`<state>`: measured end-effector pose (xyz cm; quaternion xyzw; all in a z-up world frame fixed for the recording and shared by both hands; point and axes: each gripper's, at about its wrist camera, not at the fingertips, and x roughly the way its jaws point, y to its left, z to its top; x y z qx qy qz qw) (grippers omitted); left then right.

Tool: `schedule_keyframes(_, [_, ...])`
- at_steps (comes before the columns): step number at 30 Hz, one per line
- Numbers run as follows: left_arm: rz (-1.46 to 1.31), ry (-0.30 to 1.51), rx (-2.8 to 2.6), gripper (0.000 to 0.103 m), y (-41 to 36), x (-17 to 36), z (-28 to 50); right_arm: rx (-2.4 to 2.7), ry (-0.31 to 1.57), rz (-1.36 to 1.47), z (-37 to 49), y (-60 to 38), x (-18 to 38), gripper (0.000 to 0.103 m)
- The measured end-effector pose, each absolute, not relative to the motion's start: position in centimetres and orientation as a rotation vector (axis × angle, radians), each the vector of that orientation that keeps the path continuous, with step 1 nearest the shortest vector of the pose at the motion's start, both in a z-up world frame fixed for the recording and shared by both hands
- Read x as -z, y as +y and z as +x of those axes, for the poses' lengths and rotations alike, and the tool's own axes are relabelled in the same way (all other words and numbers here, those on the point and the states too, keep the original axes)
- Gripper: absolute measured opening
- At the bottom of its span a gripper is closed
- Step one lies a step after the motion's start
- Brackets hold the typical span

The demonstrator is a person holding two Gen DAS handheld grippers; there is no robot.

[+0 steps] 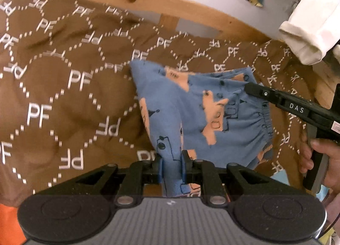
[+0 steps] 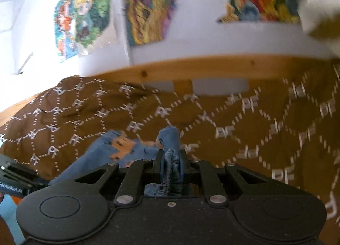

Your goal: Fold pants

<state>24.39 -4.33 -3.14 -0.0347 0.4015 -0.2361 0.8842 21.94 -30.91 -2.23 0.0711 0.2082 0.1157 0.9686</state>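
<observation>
Blue pants (image 1: 212, 104), left gripper (image 1: 171, 165) jaws clamped on leg fabric, right gripper (image 2: 171, 161) jaws clamped on waistband.

Brown PF-monogram bedspread (image 1: 63, 88), pine bed frame (image 1: 161, 0), white wall (image 2: 191, 41), colourful patchwork hangings (image 2: 82, 11)

Blue printed pants on a brown monogram bedspread

The pants (image 1: 191, 115) are mid-blue with peach-orange patches and dark outline drawings. The bedspread (image 1: 63, 88) is brown, crossed by white dotted lattice lines with white "PF" letters. The bed frame (image 1: 191, 5) is pale pine wood; the wall hangings (image 2: 144, 7) are multicoloured; both hand-held grippers are black, the left one (image 1: 171, 167) with a grey ribbed body.
</observation>
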Motion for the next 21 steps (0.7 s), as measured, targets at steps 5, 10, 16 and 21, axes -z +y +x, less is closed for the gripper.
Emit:
schedule_keyframes(5, [-0.082, 0.839, 0.507, 0.018, -3.7, 3.5, 24.7, -0.222, 0.427, 0.209, 22.1, -32.1, 3.1, 0.014])
schedule_keyframes(10, [-0.057, 0.831, 0.507, 0.018, -4.0, 3.5, 24.4, -0.220, 0.429, 0.200, 22.1, -31.9, 2.9, 0.014])
schedule_keyframes(16, [-0.065, 0.849, 0.492, 0.021, -4.1, 3.2, 24.5, -0.205, 0.432, 0.197, 22.0, -32.0, 2.8, 0.022])
schedule_keyframes(21, [-0.080, 0.872, 0.458, 0.024, -3.9, 2.9, 24.5, -0.191, 0.412, 0.164, 21.1, -32.0, 2.3, 0.030])
